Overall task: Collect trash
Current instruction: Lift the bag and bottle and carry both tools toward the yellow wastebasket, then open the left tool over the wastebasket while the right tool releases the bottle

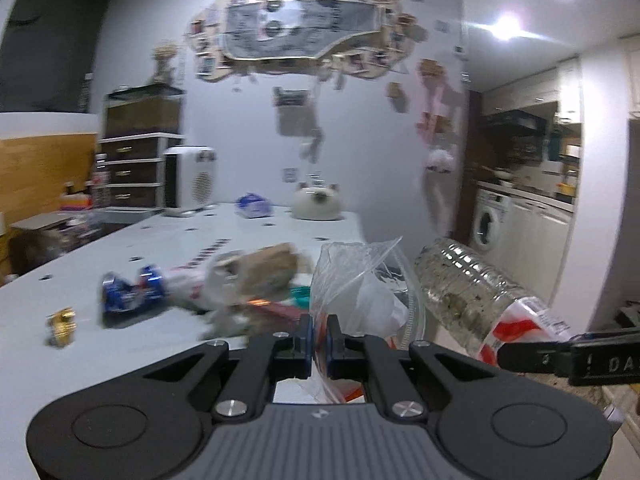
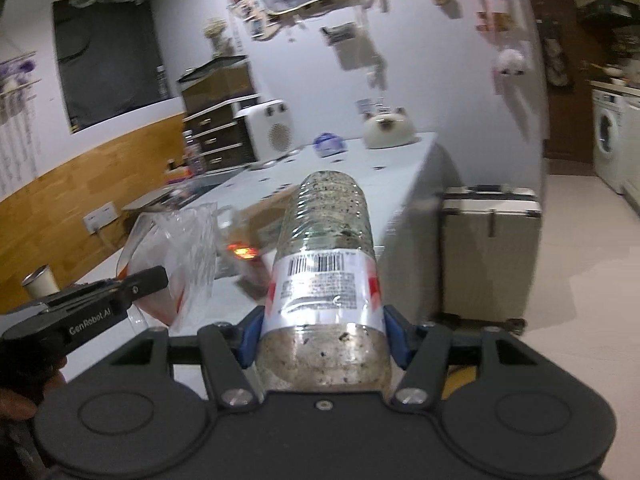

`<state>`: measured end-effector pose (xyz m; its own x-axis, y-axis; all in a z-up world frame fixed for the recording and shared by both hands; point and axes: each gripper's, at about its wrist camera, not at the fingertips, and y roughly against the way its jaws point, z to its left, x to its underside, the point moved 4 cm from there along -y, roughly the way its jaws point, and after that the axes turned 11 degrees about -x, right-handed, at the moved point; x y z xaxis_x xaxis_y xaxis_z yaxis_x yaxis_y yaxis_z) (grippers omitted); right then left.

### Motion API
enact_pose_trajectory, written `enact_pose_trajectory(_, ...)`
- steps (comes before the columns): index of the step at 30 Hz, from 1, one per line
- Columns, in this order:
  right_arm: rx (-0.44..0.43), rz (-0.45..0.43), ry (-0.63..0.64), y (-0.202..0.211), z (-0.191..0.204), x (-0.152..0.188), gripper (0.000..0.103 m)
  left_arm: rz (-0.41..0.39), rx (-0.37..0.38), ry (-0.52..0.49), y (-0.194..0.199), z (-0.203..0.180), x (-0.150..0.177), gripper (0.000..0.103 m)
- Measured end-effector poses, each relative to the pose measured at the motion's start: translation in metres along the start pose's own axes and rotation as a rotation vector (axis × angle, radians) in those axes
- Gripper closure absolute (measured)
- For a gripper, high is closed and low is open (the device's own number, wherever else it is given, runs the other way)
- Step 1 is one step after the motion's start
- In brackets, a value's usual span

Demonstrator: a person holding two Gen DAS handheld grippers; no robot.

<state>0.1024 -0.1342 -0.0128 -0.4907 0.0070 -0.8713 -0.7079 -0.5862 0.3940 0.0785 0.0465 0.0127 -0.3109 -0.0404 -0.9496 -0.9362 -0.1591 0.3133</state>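
Note:
My left gripper (image 1: 319,326) is shut on the edge of a clear plastic bag (image 1: 360,280), which hangs open at the near right edge of the white table (image 1: 160,240). My right gripper (image 2: 324,320) is shut on a dirty clear plastic bottle (image 2: 328,224) with a white and red label, held in the air, base pointing away. In the left wrist view the bottle (image 1: 472,292) sits just right of the bag. Loose trash lies on the table: a crushed blue can (image 1: 128,292), crumpled brown paper (image 1: 264,272) and a gold wrapper (image 1: 62,324).
A cat-shaped white object (image 1: 316,204), a blue packet (image 1: 252,206) and a white appliance (image 1: 190,178) stand at the table's far end. A pale suitcase (image 2: 492,256) stands on the floor right of the table. A washing machine (image 1: 488,220) is beyond. A cup (image 2: 38,284) sits at the left.

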Motion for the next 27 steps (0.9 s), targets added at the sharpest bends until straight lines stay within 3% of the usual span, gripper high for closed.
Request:
enact_pose_trajectory(7, 0.113, -0.025, -0.076, 0.033, -0.058, 0.008, 0.041, 0.033, 0.137, -0.033, -0.022, -0.070, -0.001, 0.097)
enact_pose_trajectory(14, 0.229, -0.010, -0.167, 0.044, -0.117, 0.023, 0.041, 0.141, 0.266, -0.098, -0.066, -0.137, 0.009, 0.097)
enact_pose_trajectory(21, 0.279, 0.070, -0.307, 0.023, -0.172, 0.052, 0.041, 0.364, 0.347, -0.135, -0.133, -0.193, 0.042, 0.097)
enact_pose_trajectory(27, 0.271, 0.154, -0.576, -0.010, -0.223, 0.087, 0.041, 0.582, 0.310, -0.148, -0.197, -0.217, 0.081, 0.097)
